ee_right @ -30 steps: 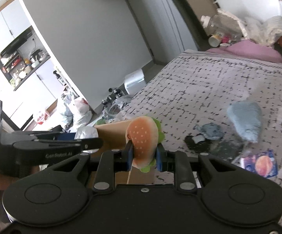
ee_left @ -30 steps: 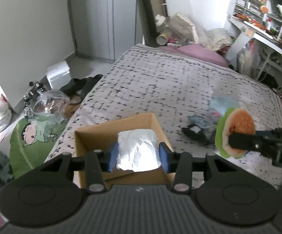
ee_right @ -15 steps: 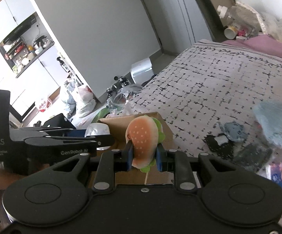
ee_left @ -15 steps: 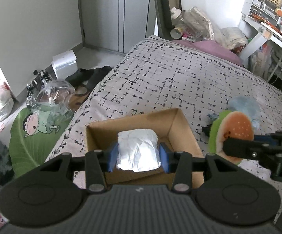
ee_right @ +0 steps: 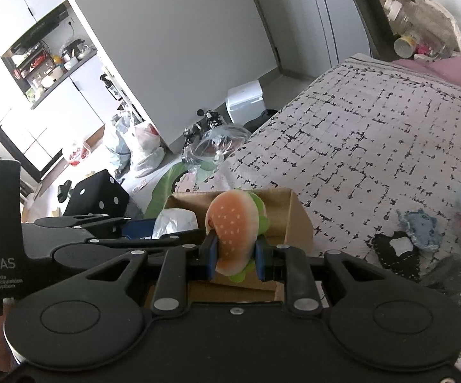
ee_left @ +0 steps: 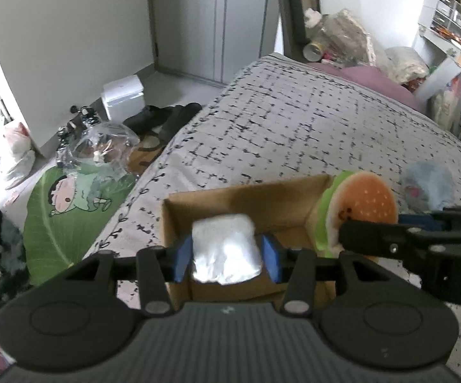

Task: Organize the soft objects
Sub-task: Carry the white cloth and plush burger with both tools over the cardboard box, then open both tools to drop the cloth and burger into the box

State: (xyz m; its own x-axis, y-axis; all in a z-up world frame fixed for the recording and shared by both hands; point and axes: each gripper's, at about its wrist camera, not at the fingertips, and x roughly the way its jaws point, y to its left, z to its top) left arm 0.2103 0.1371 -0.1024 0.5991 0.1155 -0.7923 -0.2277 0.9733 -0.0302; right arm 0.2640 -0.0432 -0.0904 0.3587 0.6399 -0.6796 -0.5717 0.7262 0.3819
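Over the cardboard box (ee_left: 198, 204), left gripper (ee_left: 227, 253) clamps a white bundle (ee_left: 225, 249); at three o'clock, right gripper (ee_right: 235, 257) pinches the burger plush (ee_right: 235, 229).

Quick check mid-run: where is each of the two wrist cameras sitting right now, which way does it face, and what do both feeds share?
Left wrist: on the left gripper, looking forward and down over the cardboard box on the bed; its fingers clamp a white bundle, and the right gripper enters from the right.
Right wrist: on the right gripper, facing the box from its other side toward the kitchen shelves; it clamps the burger plush, with the left gripper at left.
Shared: box, bundle, burger plush, bed.
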